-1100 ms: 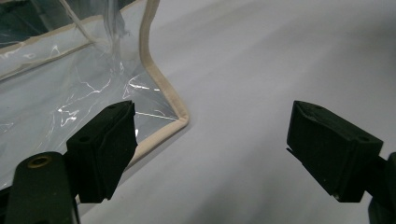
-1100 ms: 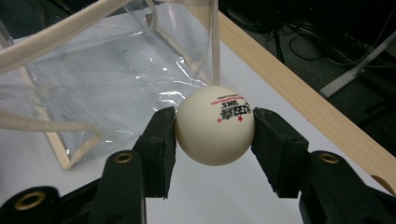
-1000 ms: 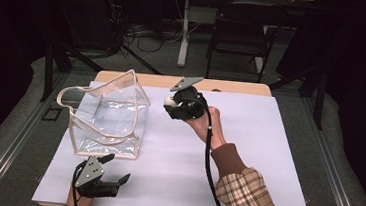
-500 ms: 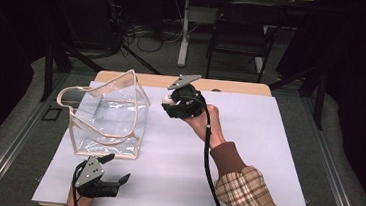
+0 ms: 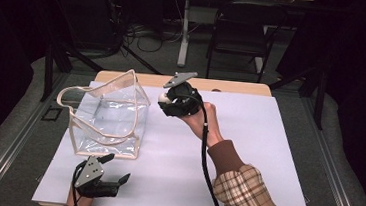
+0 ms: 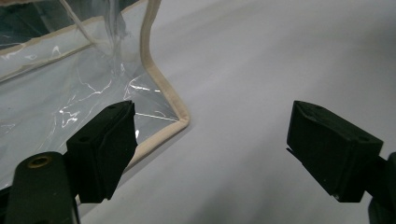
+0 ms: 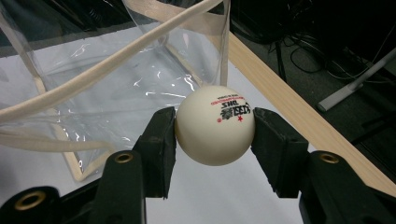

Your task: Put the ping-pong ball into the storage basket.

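Right now: right claw (image 7: 215, 128) clamped on a white ball (image 7: 215, 125), held in the air just beside the clear bag's (image 5: 109, 119) open top, near the far edge of the tabletop (image 5: 248, 139). Smooth round ball pinched only at its sides, so could squirt out with any tilt or squeeze, then bounce off toward the wooden edge. Could also catch on the floppy beige strap (image 7: 107, 65) and miss the opening. Left claw (image 6: 210, 144) spread apart, holding nothing, low by the bag's near corner; bag unsteadied, could tip
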Tool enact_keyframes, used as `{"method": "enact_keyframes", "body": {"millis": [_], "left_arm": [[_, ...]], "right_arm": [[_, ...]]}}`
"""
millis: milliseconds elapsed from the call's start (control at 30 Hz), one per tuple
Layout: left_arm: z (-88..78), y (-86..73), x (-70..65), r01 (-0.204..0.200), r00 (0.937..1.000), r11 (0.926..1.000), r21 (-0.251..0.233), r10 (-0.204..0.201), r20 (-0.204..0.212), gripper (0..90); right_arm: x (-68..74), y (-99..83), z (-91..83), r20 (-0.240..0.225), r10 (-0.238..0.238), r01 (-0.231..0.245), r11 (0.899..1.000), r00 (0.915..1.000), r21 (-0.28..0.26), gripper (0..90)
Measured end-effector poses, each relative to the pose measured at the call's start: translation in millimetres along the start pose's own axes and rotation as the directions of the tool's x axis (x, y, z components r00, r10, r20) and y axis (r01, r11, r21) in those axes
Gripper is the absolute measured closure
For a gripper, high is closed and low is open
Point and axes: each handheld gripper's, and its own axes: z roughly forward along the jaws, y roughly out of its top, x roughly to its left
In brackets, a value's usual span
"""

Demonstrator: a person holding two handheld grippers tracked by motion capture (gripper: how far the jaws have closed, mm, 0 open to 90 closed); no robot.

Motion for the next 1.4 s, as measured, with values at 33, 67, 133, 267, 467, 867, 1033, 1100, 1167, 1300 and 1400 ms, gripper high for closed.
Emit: {"method": "enact_keyframes", "body": {"millis": [33,67,133,267,467,867,1033,1100,1167,1300,1400], "left_arm": [[0.1,0.0,-0.1,0.002,1.0000,1.0000,0.000,-0.002,0.000,16.1],[0.1,-0.1,-0.1,0.002,1.0000,1.0000,0.000,-0.002,0.000,16.1],[-0.1,0.1,0.0,-0.002,1.0000,1.0000,0.000,0.002,0.001,16.1],[-0.1,0.1,0.1,-0.002,1.0000,1.0000,0.001,0.002,0.000,16.1],[-0.1,0.2,-0.4,0.000,1.0000,1.0000,0.002,0.000,0.000,16.1],[0.3,0.2,-0.3,0.000,1.0000,1.0000,0.002,0.000,0.001,16.1],[0.3,0.3,-0.3,-0.001,1.0000,1.0000,0.002,0.001,0.001,16.1],[0.3,0.3,-0.4,-0.001,1.0000,1.0000,0.002,0.001,0.001,16.1],[0.3,0.2,-0.7,0.004,1.0000,1.0000,0.001,-0.004,0.001,16.1],[0.1,0.3,-0.3,0.000,1.0000,1.0000,0.001,0.000,-0.001,16.1],[0.1,0.3,-0.3,-0.001,1.0000,1.0000,0.001,0.001,0.000,16.1]], "right_arm": [[0.3,0.6,0.0,-0.001,-0.004,0.004,1.000,1.0000,-0.004,50.3],[0.8,1.1,-0.2,-0.003,-0.005,0.005,1.000,1.0000,-0.003,50.3],[2.3,2.3,-0.2,-0.004,-0.009,0.009,1.000,0.9999,-0.002,50.3],[3.4,3.8,-0.6,-0.005,-0.013,0.013,1.000,0.9999,-0.006,50.3],[5.3,7.7,-2.3,-0.008,-0.018,0.018,1.000,0.9998,-0.010,50.3],[10.2,14.3,-1.7,-0.017,-0.028,0.028,1.000,0.9995,-0.015,50.3],[11.6,17.1,-2.0,-0.020,-0.033,0.033,0.999,0.9992,-0.021,50.3],[12.9,18.1,-2.1,-0.021,-0.035,0.034,0.999,0.9992,-0.022,50.4],[14.1,19.2,-1.6,-0.021,-0.039,0.039,0.999,0.9990,-0.021,50.4],[15.3,20.9,-1.6,-0.025,-0.041,0.040,0.999,0.9989,-0.022,50.4],[16.5,22.7,-1.8,-0.026,-0.045,0.044,0.999,0.9986,-0.022,50.4]]}}
